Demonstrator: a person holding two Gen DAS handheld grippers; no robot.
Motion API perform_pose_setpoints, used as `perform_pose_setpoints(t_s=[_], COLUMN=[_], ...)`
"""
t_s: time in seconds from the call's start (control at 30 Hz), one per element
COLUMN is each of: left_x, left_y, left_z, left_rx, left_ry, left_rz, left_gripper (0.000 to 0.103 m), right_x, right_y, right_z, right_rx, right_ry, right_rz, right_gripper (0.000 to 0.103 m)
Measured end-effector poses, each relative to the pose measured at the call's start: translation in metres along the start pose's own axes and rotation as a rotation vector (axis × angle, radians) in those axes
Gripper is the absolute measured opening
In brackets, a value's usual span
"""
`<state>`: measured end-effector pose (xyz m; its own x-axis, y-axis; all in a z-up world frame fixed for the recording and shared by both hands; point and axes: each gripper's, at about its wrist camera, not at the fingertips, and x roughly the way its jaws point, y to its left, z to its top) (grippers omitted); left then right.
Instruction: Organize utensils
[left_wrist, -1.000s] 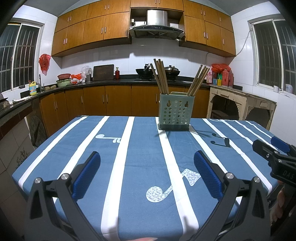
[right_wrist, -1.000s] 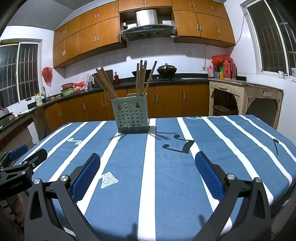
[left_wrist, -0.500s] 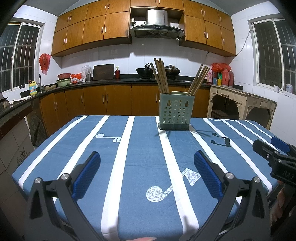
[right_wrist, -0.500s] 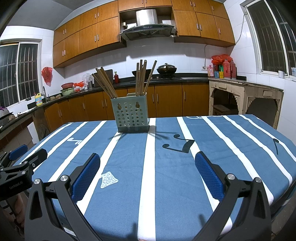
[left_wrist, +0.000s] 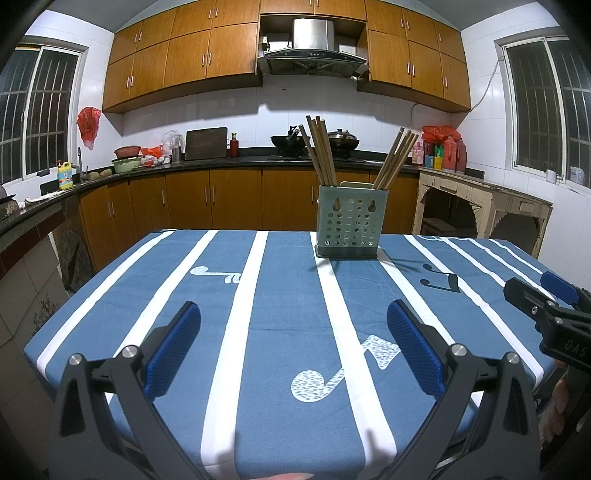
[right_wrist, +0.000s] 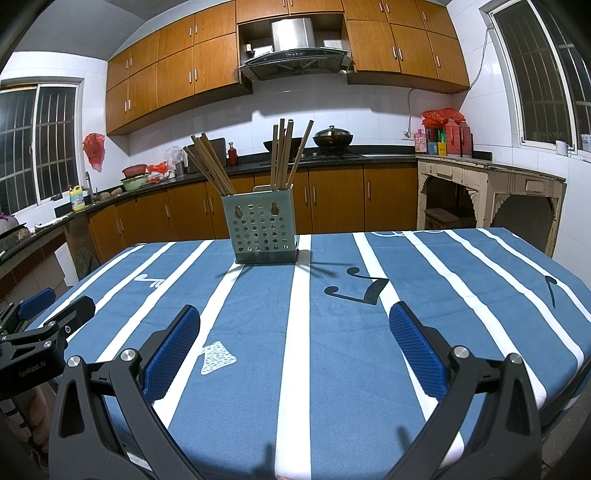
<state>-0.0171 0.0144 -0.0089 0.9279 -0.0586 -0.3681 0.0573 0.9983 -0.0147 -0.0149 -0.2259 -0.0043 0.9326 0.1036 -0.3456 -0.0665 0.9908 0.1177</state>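
**Nothing has moved; chopsticks all sit in the holder**

Since the earlier frames nothing has shifted: the holder, the sticks and both tools sit exactly where they were a second ago.

The chopsticks (left_wrist: 321, 155) stand in two bunches in the green perforated holder (left_wrist: 349, 225), one bunch leaning out at each end. The holder stands upright toward the far side of the tabletop (left_wrist: 280, 295), on the blue striped cloth. No loose utensil shows anywhere on the cloth in either view, so the sorting looks finished, or close to it; whether the two bunches sit in separate compartments cannot be told from here.

The left tool (left_wrist: 293, 347) hovers over the near edge, released and spread wide with nothing between its pads. The right tool (right_wrist: 295, 347) is likewise spread and empty, well apart from the holder.
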Motion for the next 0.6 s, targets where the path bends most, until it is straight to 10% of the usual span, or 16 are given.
perform_pose_setpoints(t_s=[0.6], left_x=[0.0012], left_y=[0.0010], left_z=[-0.0028], left_rx=[0.002], left_ry=[0.003], left_rz=[-0.003], left_gripper=[0.099], right_x=[-0.0005], right_y=[0.0009], right_z=[0.0013], right_rx=[0.001], right_ry=[0.001], right_rz=[0.000], right_gripper=[0.101])
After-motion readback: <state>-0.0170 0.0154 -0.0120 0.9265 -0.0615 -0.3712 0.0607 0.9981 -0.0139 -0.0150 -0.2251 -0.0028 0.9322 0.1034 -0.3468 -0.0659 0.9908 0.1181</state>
